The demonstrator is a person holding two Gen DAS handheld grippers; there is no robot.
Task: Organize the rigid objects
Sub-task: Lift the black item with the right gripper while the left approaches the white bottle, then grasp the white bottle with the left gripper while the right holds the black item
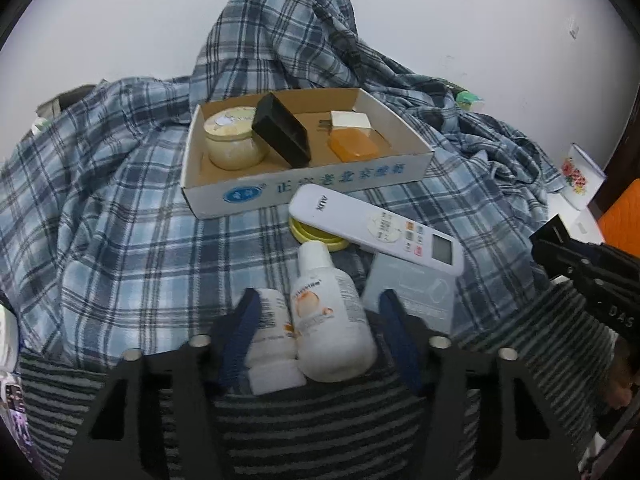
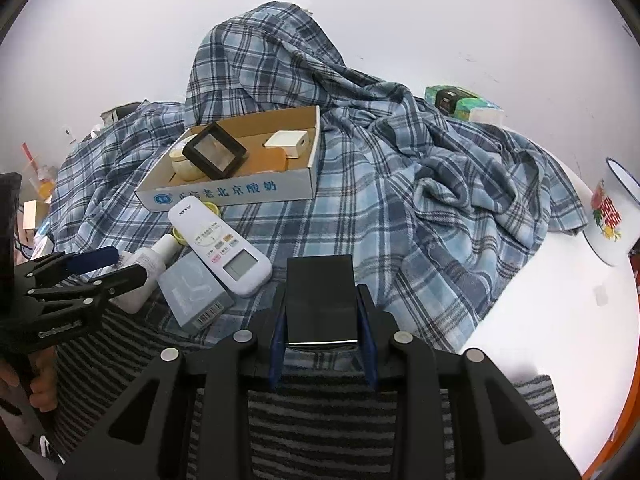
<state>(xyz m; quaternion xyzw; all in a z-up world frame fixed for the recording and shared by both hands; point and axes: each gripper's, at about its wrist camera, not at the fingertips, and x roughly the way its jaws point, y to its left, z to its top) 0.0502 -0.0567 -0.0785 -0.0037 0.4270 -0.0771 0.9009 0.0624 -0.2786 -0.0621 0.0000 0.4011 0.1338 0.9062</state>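
Note:
A shallow cardboard box (image 1: 304,186) (image 2: 224,194) on the plaid blanket holds a cream jar (image 1: 234,138), a black frame box (image 1: 282,130) (image 2: 214,152), an orange block (image 1: 354,144) and a white block (image 1: 350,120). My left gripper (image 1: 316,310) (image 2: 106,266) is open around two white bottles (image 1: 332,320) lying side by side. My right gripper (image 2: 322,300) is shut on a flat black case (image 2: 322,300). A white remote (image 1: 376,226) (image 2: 220,244) rests on a yellow lid (image 1: 316,236) and a grey box (image 1: 412,294) (image 2: 194,292).
A blue plaid blanket (image 2: 420,208) is heaped against the white wall. A flowered enamel mug (image 2: 612,216) (image 1: 580,176) stands at the right on a white surface. A green tissue pack (image 2: 464,104) lies at the back right. A striped cloth (image 1: 312,428) lies in front.

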